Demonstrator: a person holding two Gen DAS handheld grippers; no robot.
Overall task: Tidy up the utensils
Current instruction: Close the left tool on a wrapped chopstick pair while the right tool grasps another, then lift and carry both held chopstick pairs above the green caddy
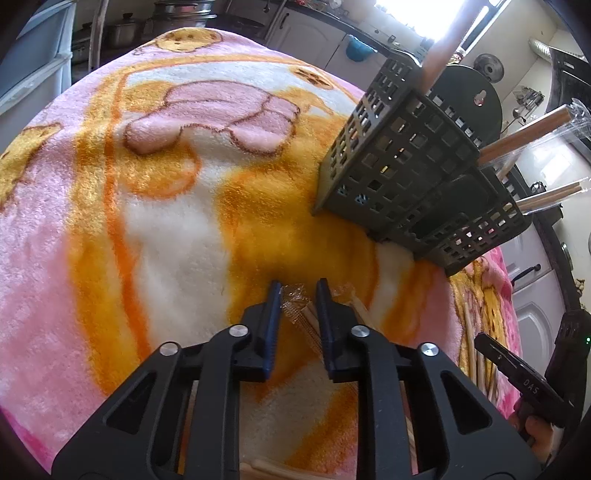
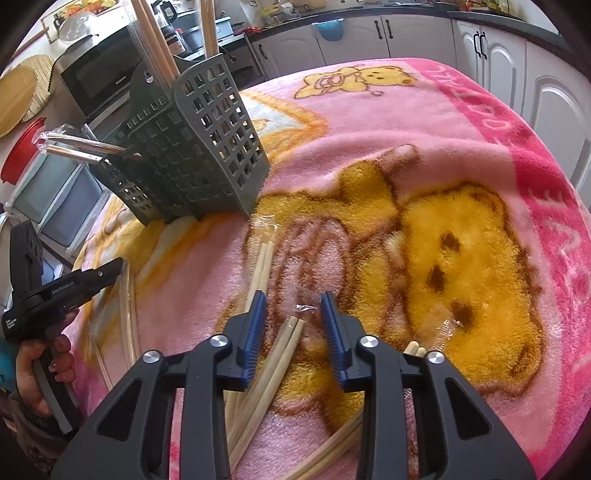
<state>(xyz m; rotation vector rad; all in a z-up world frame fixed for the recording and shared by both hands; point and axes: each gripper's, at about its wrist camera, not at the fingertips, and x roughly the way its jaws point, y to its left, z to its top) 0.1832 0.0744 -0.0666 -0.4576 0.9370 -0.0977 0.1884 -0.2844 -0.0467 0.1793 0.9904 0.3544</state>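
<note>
A dark grey perforated utensil caddy stands on the pink and orange blanket, with several wrapped wooden chopstick pairs sticking out of it. My left gripper is open, its jaws on either side of a plastic-wrapped chopstick pair lying on the blanket. My right gripper is open above another wrapped pair. More wrapped pairs lie beside it: one toward the caddy, one at the right finger. The left gripper also shows in the right wrist view.
The blanket covers a table. Kitchen cabinets, a microwave and pots surround it. More chopsticks lie near the blanket's left edge.
</note>
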